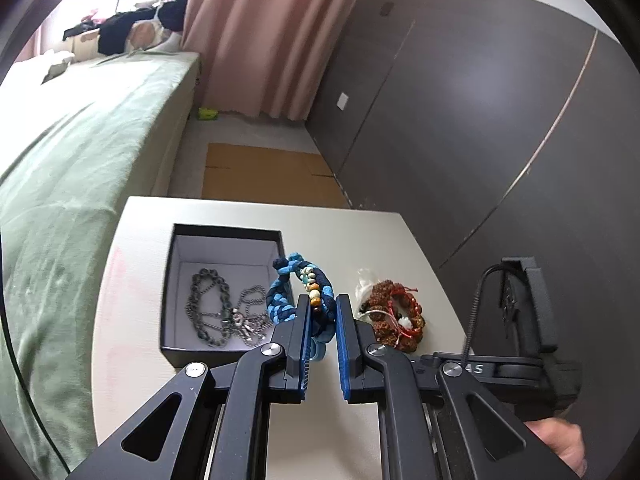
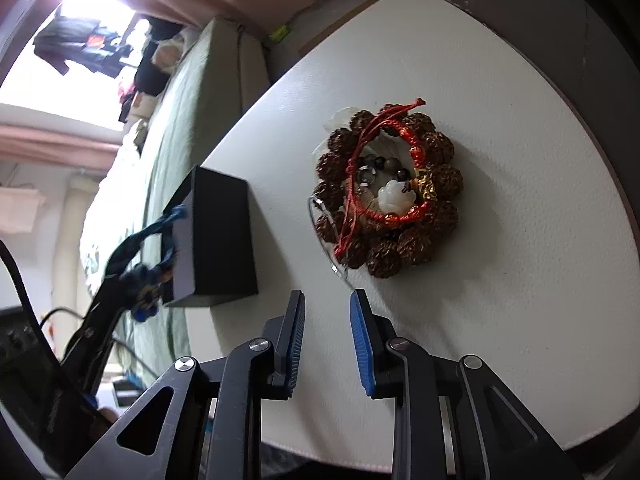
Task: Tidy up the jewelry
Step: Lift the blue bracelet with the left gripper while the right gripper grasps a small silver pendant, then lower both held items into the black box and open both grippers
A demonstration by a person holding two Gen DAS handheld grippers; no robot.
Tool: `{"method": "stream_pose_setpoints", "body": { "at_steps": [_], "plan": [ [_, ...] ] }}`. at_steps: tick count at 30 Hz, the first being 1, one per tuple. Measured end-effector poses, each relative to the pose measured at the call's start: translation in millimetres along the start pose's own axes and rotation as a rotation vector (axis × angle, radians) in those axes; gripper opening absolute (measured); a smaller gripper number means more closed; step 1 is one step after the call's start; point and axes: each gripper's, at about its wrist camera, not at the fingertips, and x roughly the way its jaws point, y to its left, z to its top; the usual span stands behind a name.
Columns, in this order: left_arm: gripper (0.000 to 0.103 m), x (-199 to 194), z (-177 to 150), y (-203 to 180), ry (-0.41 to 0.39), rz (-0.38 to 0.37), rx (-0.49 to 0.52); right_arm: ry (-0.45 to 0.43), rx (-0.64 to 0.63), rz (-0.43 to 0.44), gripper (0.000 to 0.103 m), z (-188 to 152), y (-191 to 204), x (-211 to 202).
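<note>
left gripper (image 1: 322,312) clamping blue braided bracelet (image 1: 298,292) over box's (image 1: 224,236) right rim | right gripper (image 2: 327,312) hanging narrowly parted, gripping nothing | beaded bracelets (image 2: 388,188) lying mid-table (image 2: 520,280)

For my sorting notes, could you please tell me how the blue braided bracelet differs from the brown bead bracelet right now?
The blue braided bracelet is woven cord with a few pale beads; the brown bead bracelet is a ring of large knobbly beads. The blue one is gripped by the left tongs beside the black box; the brown one lies flat on the table, tangled with a red cord bracelet. The right tongs hold nothing. Neither is in the box.
</note>
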Motion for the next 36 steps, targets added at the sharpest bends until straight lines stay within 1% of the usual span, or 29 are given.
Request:
{"method": "stream_pose_setpoints", "body": {
  "at_steps": [3,6,9,11,12,13,16,18,23,25,27,30,31,33,35,36],
  "plan": [
    [0.012,-7.4,2.4,5.4,-0.014,-0.003,-0.018,-0.044,0.016,-0.045,0.026,-0.2,0.0,-0.1],
    [0.012,-14.0,5.1,10.3,-0.031,-0.008,-0.033,-0.068,0.036,-0.047,0.026,0.0,0.3,0.7],
    [0.012,-20.7,7.0,15.7,-0.046,-0.008,-0.047,-0.101,0.044,-0.076,0.026,-1.2,2.7,3.0],
    [0.012,-23.8,7.7,19.4,-0.053,-0.007,-0.056,-0.115,0.056,-0.088,0.022,-1.0,2.8,6.3],
    [0.012,-24.2,8.2,20.6,-0.055,-0.007,-0.058,-0.119,0.063,-0.098,0.012,-0.4,0.5,8.1],
    [0.012,-26.2,8.7,22.8,-0.059,-0.006,-0.061,-0.128,0.065,-0.11,0.007,-0.7,0.6,7.8],
    [0.012,-33.9,10.8,30.3,-0.075,-0.006,-0.073,-0.136,0.065,-0.114,0.005,-3.6,1.4,6.0],
    [0.012,-38.2,13.1,35.7,-0.088,-0.006,-0.084,-0.141,0.044,-0.09,0.004,-6.7,6.8,1.1],
    [0.012,-38.7,18.7,45.3,-0.103,-0.004,-0.105,-0.183,-0.056,-0.025,0.004,-13.4,32.1,-16.5],
    [0.012,-34.9,20.1,47.6,-0.099,-0.006,-0.11,-0.192,-0.086,0.011,0.004,-12.7,39.2,-19.9],
    [0.012,-28.4,21.7,48.1,-0.092,-0.01,-0.116,-0.199,-0.123,0.071,0.004,-11.9,45.0,-22.9],
    [0.012,-13.9,23.8,47.8,-0.07,-0.021,-0.117,-0.21,-0.165,0.116,0.004,-11.3,53.9,-24.8],
    [0.012,-9.0,24.5,47.6,-0.059,-0.008,-0.122,-0.212,-0.173,0.127,0.004,-10.7,56.3,-24.9],
    [0.02,0.2,25.4,48.2,-0.036,0.0,-0.13,-0.212,-0.181,0.143,0.004,-9.7,58.3,-24.1],
    [0.049,10.9,25.6,53.0,0.003,0.002,-0.159,-0.211,-0.182,0.156,0.004,-7.1,60.4,-21.3],
    [0.054,11.8,25.3,54.7,0.001,0.003,-0.171,-0.211,-0.18,0.162,0.004,-5.4,59.6,-21.0]
  ]
}}
